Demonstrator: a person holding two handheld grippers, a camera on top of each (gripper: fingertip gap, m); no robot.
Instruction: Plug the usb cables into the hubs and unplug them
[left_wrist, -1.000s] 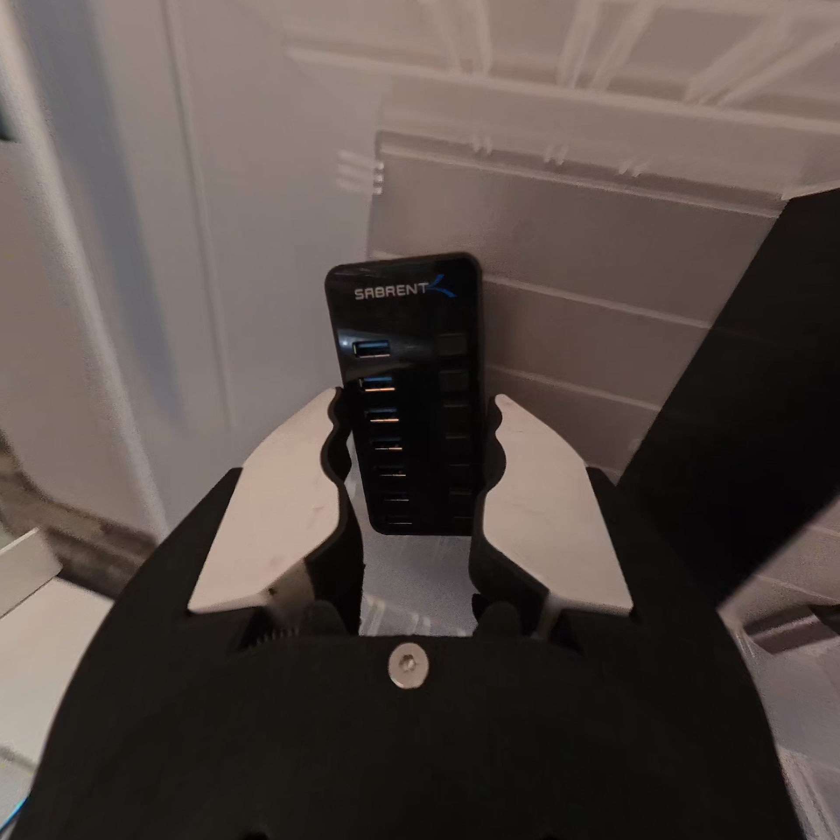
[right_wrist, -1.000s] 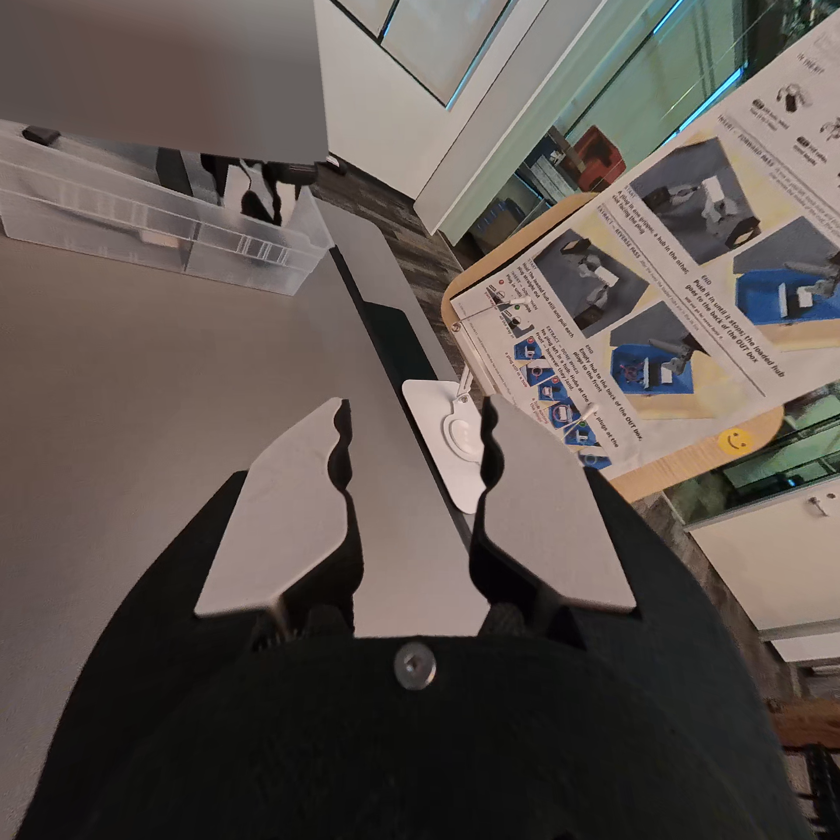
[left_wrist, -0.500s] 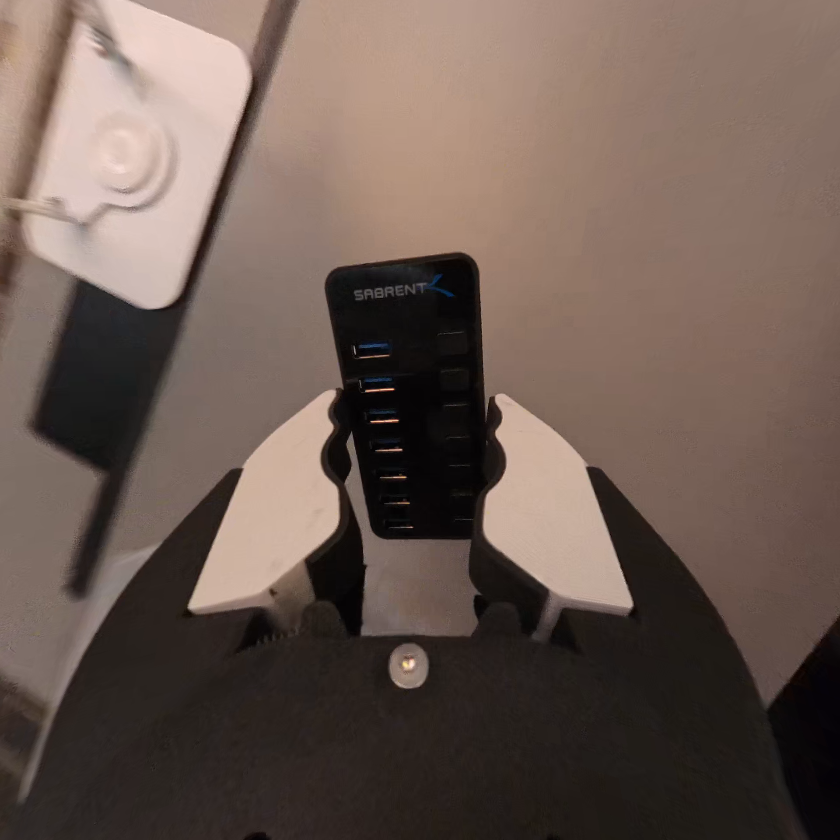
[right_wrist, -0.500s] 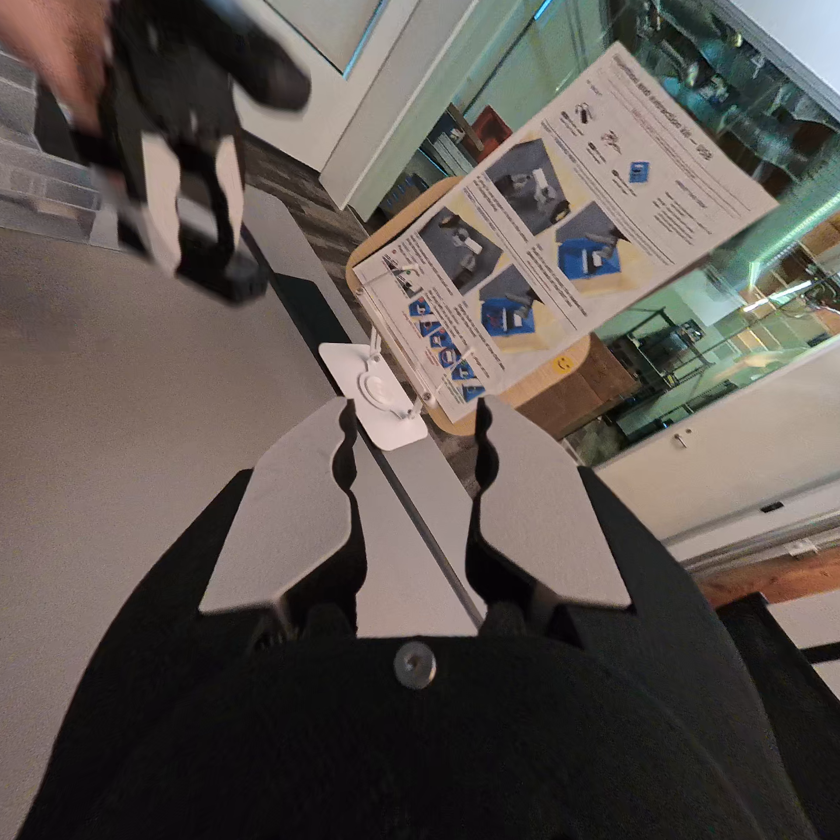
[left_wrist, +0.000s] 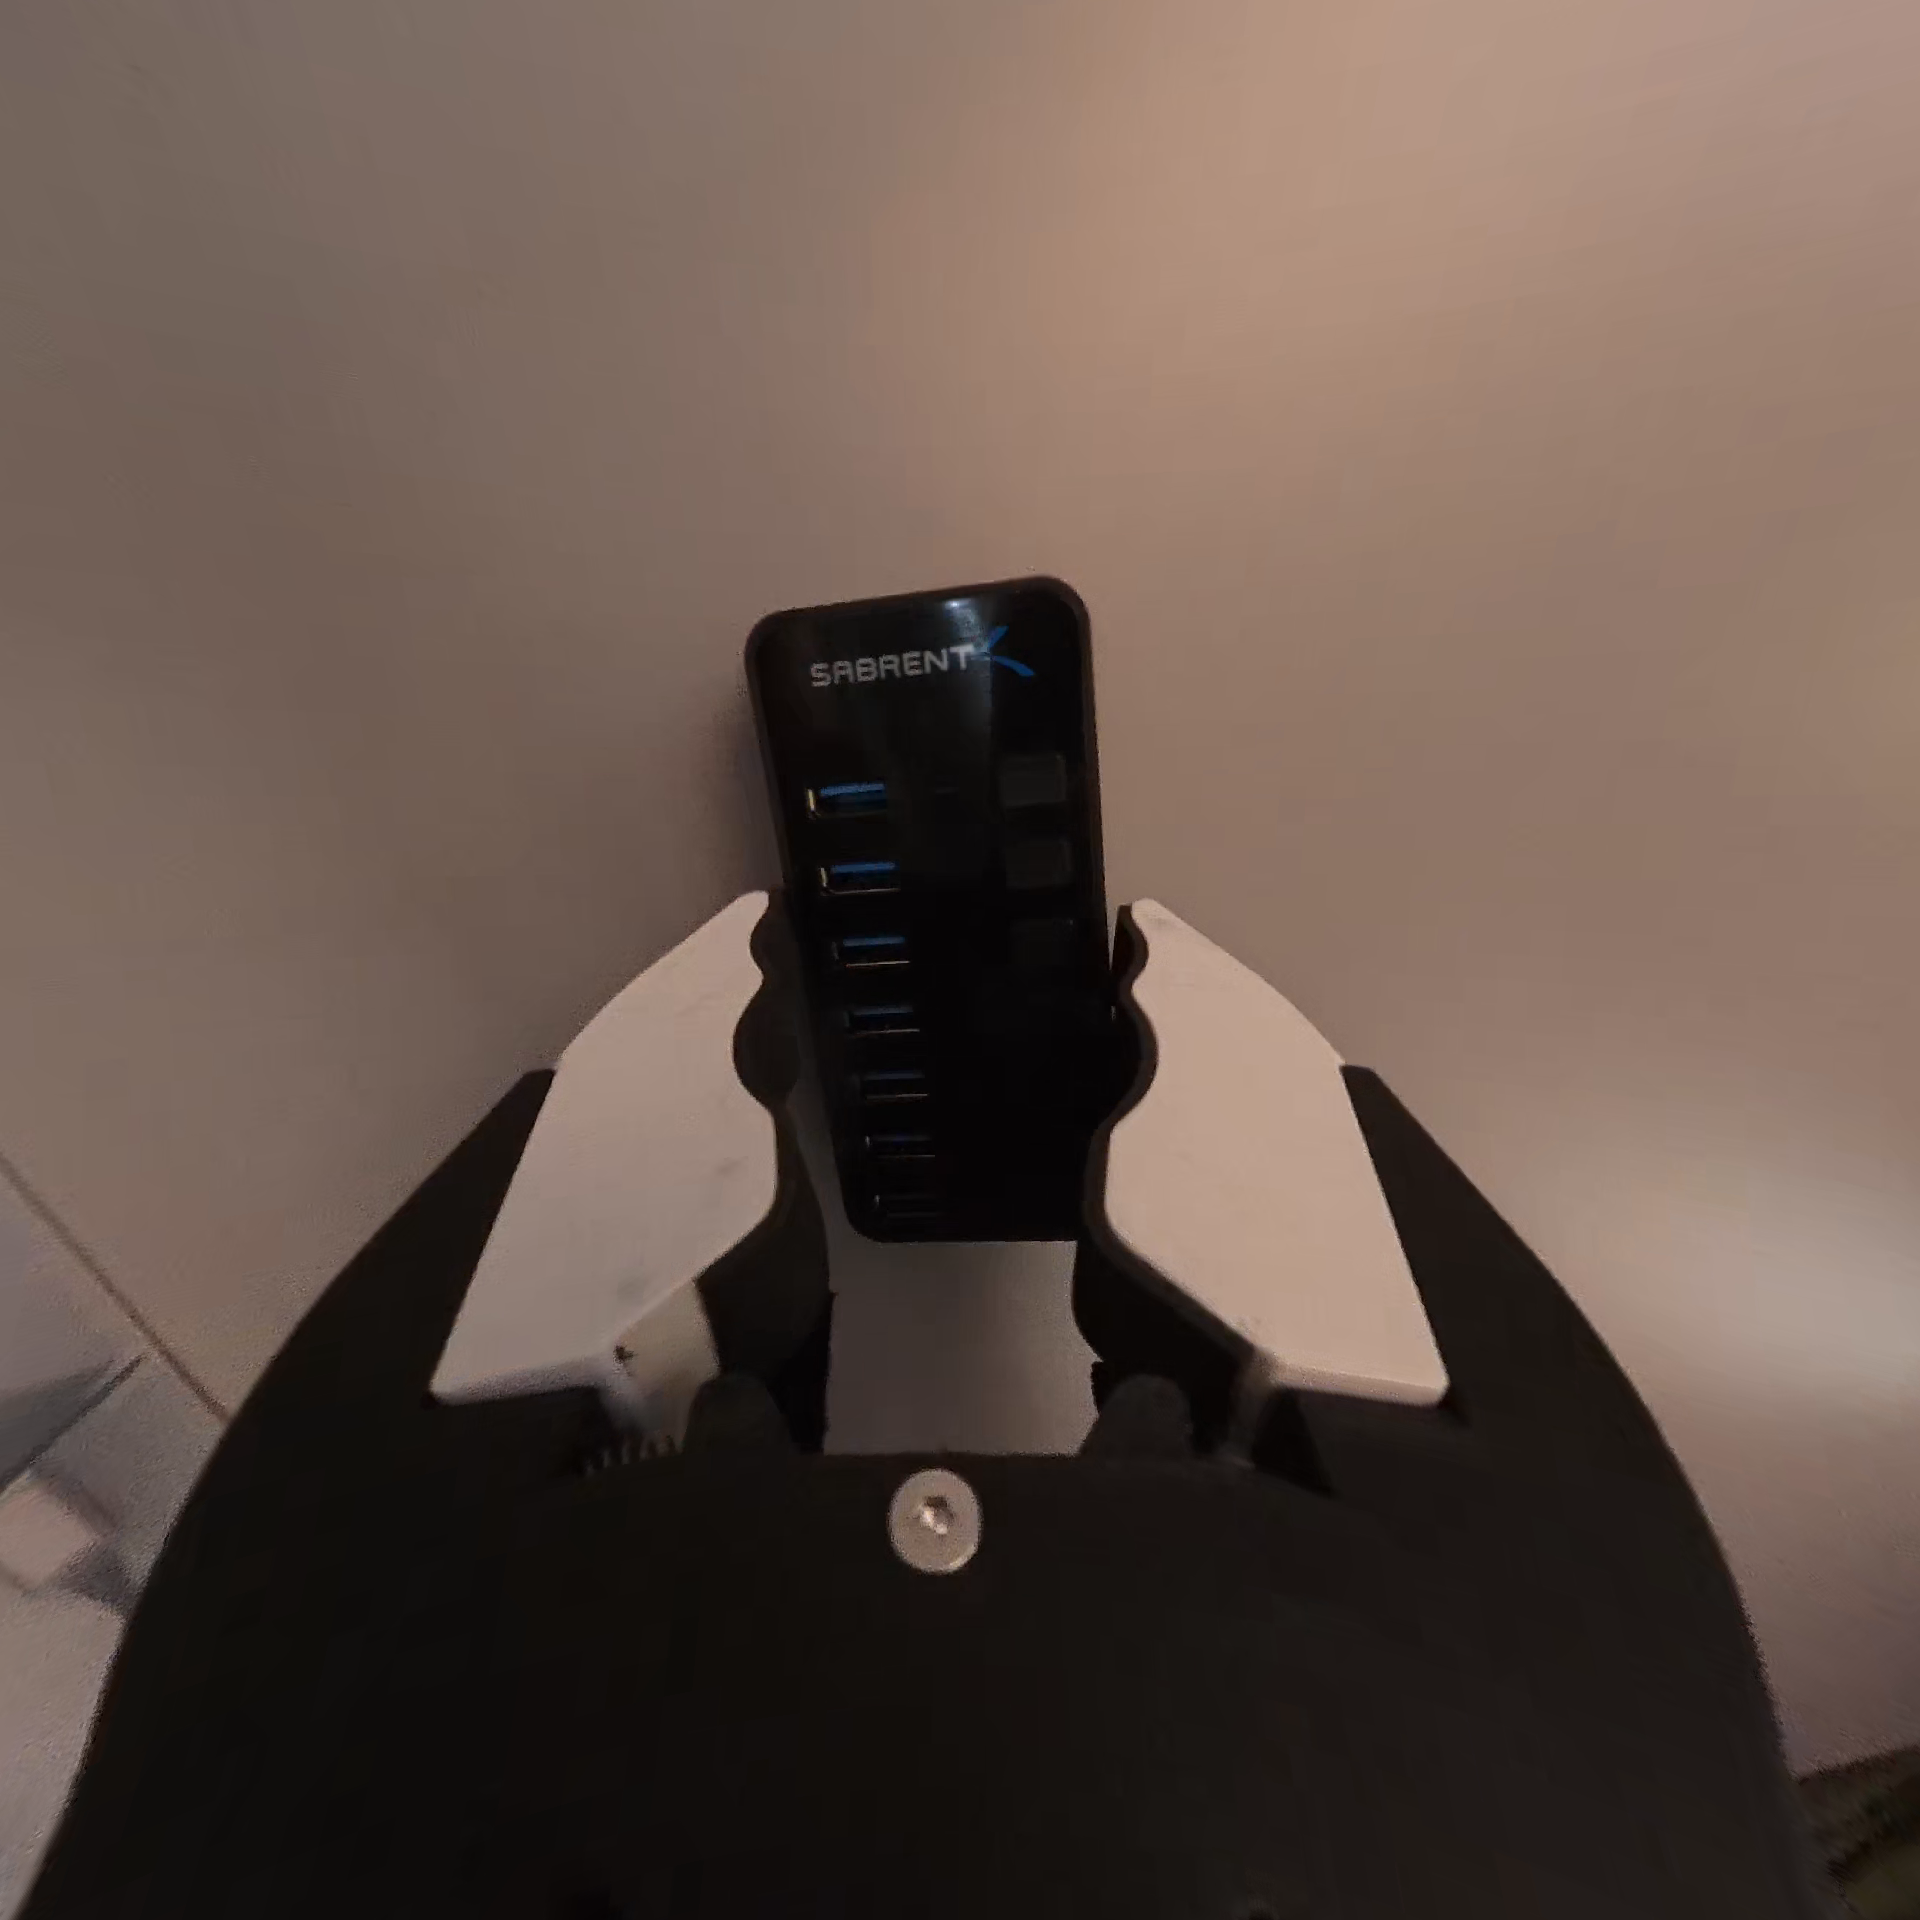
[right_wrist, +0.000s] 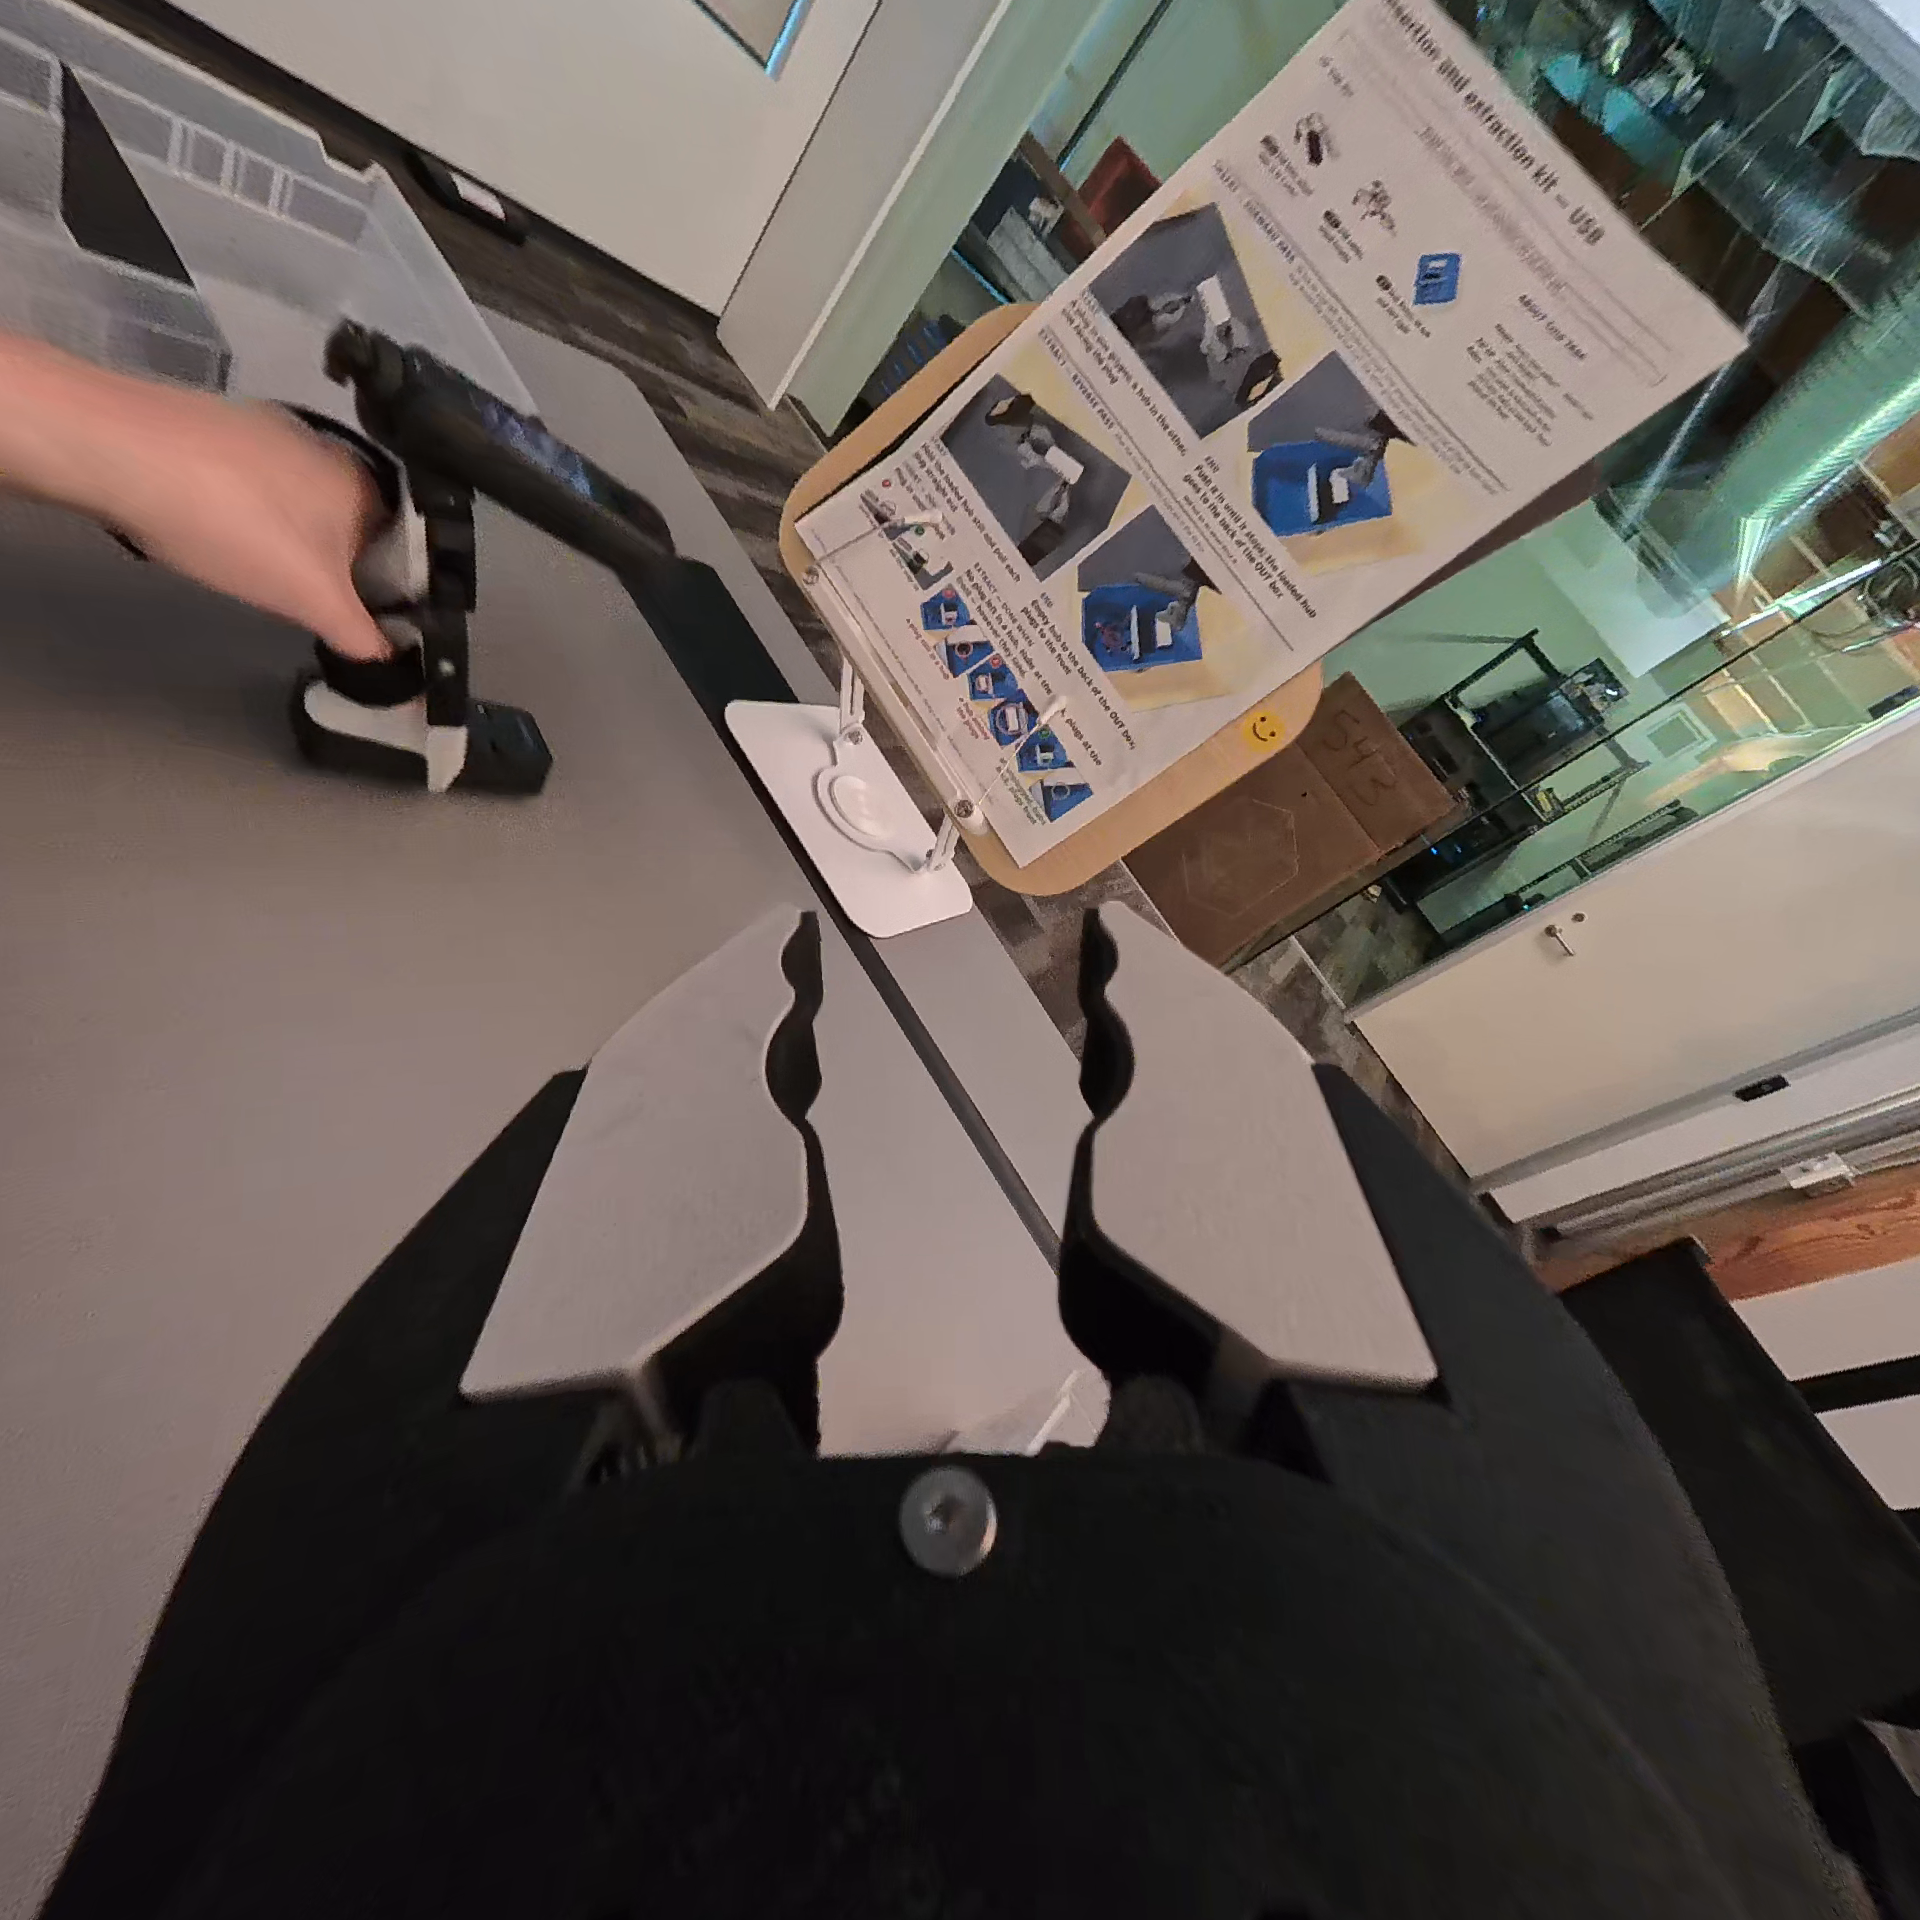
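Over the grey table (right_wrist: 208, 1039) we see the left gripper (left_wrist: 943, 914) pinching a black hub (left_wrist: 925, 904) by its long sides, ports facing the camera, low above the tabletop. Our right gripper (right_wrist: 951, 935) hangs spread with nothing between its fingers, aimed at a printed sheet (right_wrist: 1247, 468) on a white stand (right_wrist: 883, 831) at the table's edge. No cable shows

Hub (left_wrist: 925, 935) lower sides hidden by tool fingers (left_wrist: 665, 1122) — hand (right_wrist: 197, 499) blurred, cut off.
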